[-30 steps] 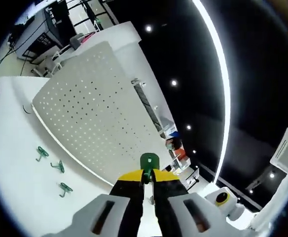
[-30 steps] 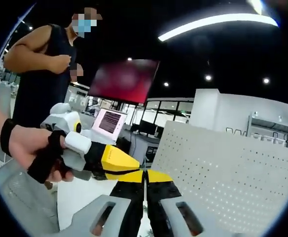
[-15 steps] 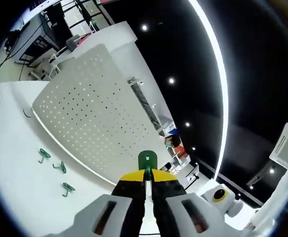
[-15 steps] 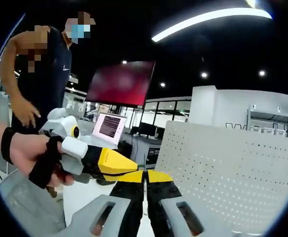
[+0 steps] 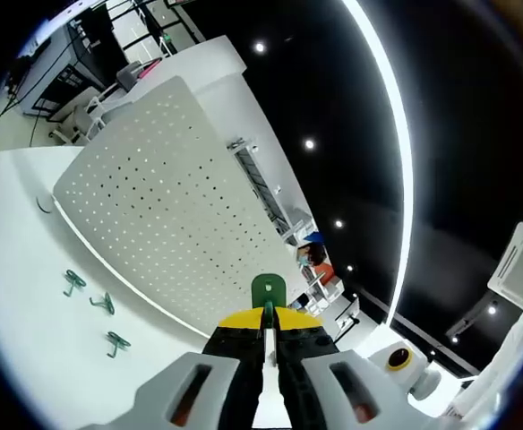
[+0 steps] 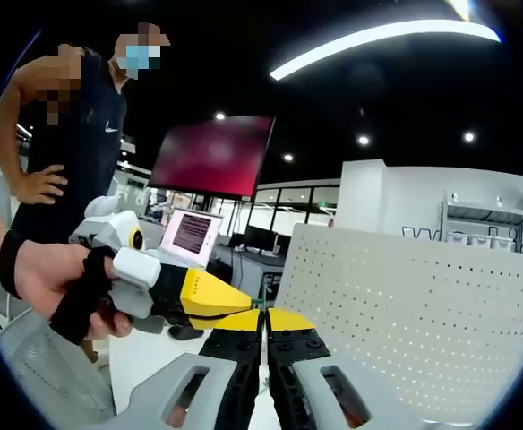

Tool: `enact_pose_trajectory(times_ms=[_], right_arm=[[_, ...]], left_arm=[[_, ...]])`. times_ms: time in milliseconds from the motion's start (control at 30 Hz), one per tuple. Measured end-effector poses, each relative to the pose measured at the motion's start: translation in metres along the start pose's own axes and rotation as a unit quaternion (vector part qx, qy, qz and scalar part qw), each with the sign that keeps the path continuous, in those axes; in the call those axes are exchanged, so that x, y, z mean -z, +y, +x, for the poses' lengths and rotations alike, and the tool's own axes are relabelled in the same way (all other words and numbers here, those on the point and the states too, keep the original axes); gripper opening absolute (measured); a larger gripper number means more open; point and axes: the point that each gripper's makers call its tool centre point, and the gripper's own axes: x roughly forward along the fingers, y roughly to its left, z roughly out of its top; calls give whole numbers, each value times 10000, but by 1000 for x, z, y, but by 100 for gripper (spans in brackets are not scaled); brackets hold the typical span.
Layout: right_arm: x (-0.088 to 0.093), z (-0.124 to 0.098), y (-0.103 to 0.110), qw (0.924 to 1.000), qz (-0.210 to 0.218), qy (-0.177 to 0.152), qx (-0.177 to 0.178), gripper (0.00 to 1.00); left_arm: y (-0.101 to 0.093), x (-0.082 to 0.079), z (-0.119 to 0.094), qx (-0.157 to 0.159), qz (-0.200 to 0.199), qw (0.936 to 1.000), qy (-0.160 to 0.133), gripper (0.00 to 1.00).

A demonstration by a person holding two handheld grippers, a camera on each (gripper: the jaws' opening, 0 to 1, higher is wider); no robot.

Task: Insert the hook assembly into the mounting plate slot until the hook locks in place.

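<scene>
Left claw [image 5: 267, 324]: pinching the green hook [image 5: 268, 291], held up before the white pegboard [image 5: 167, 206]
Right claw [image 6: 263, 324]: pressed together, tips meeting the left claw's
Counter [image 5: 29, 296]: three spare hooks [image 5: 90, 305] lie beside the pegboard's lower edge

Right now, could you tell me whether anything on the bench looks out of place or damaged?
Nothing looks damaged. The perforated mounting plate stands upright on the white table. Three spare green hooks lie loose in a row before it. The left gripper is shut on a green hook, not yet in the plate. The right gripper is shut.
</scene>
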Motion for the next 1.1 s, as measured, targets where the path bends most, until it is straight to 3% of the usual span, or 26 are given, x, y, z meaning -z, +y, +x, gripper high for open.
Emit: enact_pose_trajectory(times_ms=[233,500,667,900,1100], right_arm=[[-1,-6,0,9999,14,-65,118,0],[5,-12,1,9998,116,-15,178,0],[12,-14,2,9995,227,132,156,0],[17,-21,1,9991,282,293,142,5],[24,-30,-2,9980,405,481,85,10]], left_arm=[[-4,1,2,85,-240,9996,-85,4],[-4,8,0,-2,91,9999,108,3],[-1,5,-1,-127,252,9995,169,3],[1,5,5,-300,828,9954,371,3],[-5,8,10,-317,1466,9878,426,3]])
